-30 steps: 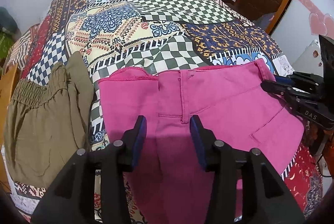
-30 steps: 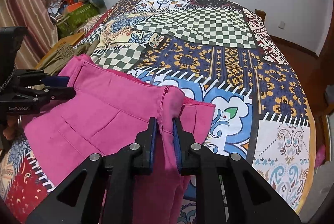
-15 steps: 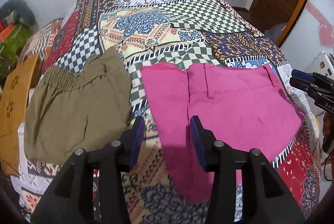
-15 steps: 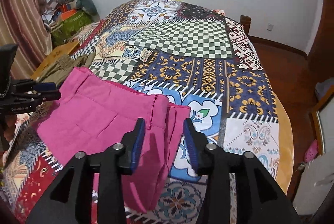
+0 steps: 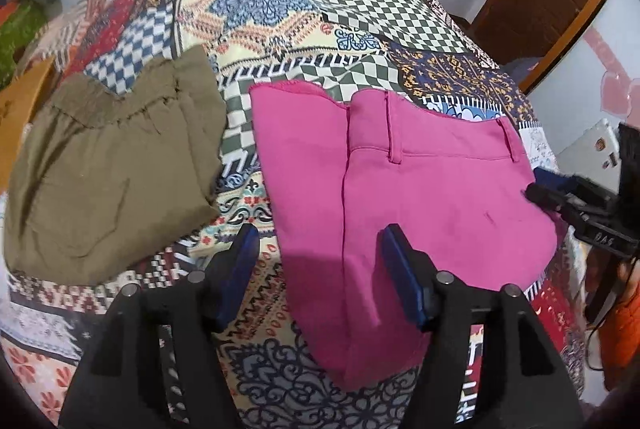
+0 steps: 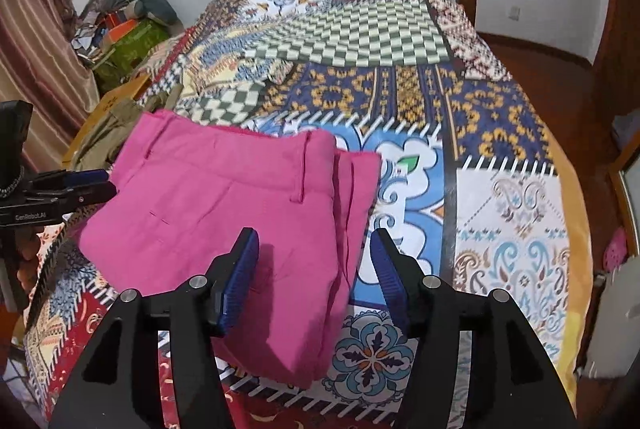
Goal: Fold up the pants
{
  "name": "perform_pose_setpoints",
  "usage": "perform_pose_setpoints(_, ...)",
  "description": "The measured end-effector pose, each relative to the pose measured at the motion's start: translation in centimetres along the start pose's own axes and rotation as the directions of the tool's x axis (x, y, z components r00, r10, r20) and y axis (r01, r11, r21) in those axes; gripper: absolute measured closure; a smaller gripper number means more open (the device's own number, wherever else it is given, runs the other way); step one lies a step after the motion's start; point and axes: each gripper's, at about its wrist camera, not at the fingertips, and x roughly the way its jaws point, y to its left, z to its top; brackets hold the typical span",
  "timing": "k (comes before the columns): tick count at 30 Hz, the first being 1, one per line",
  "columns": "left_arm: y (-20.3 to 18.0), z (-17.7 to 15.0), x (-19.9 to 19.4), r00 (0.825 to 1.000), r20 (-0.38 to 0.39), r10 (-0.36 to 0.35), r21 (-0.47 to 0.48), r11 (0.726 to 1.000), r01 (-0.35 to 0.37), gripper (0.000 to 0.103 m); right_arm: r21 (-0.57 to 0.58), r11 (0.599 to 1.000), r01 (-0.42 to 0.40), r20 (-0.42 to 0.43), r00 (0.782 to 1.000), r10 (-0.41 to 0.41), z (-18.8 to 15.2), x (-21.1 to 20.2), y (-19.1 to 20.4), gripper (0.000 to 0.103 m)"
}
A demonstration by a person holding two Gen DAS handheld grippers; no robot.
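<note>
Pink pants (image 5: 420, 189) lie folded on bed (image 5: 280, 13). Left gripper (image 5: 316, 261) and right gripper (image 6: 314, 261) both released, jaws opening, above the fabric, gripping nothing.

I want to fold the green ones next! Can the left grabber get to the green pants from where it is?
Probably yes. The olive-green pants lie uncovered on the patterned bedspread, beside the pink pants, with nothing on top of them. The left gripper hangs over the gap between the two, jaws opening and holding nothing.

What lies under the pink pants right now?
The pink pants lie folded on the patterned bedspread; only that shows around their edges. Whatever lies directly beneath them is covered.
</note>
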Motion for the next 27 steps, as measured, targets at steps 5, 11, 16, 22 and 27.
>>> perform_pose_setpoints(5, -0.1, 0.6, 0.8, 0.999, -0.007, -0.043, -0.017, 0.999, 0.043, 0.039, 0.023, 0.999, -0.023, -0.029, 0.999, 0.023, -0.4, 1.3, -0.5, 0.046)
perform_pose_setpoints(11, -1.6, 1.3, 2.0, 0.999, -0.027, -0.022, 0.044, 0.999, 0.023, 0.038, 0.071, 0.995, -0.075, -0.033, 0.996, 0.078, -0.3, 2.3, -1.4, 0.043)
perform_pose_setpoints(16, -1.2, 1.8, 2.4, 0.997, -0.036, -0.061, 0.014, 0.998, 0.062, 0.039, 0.061, 0.993, -0.099, -0.029, 0.994, 0.101, 0.0, 2.7, -1.2, 0.043)
perform_pose_setpoints(22, -1.4, 1.6, 2.3, 0.995, -0.034, -0.091, 0.017, 0.996, 0.091, 0.051, 0.060, 0.989, -0.135, -0.024, 0.990, 0.136, 0.0, 2.8, -1.2, 0.050)
perform_pose_setpoints(27, -1.7, 1.5, 2.5, 0.993, -0.050, -0.106, 0.010, 0.994, 0.107, 0.066, 0.063, 0.987, -0.145, -0.017, 0.989, 0.146, 0.1, 2.8, -1.2, 0.061)
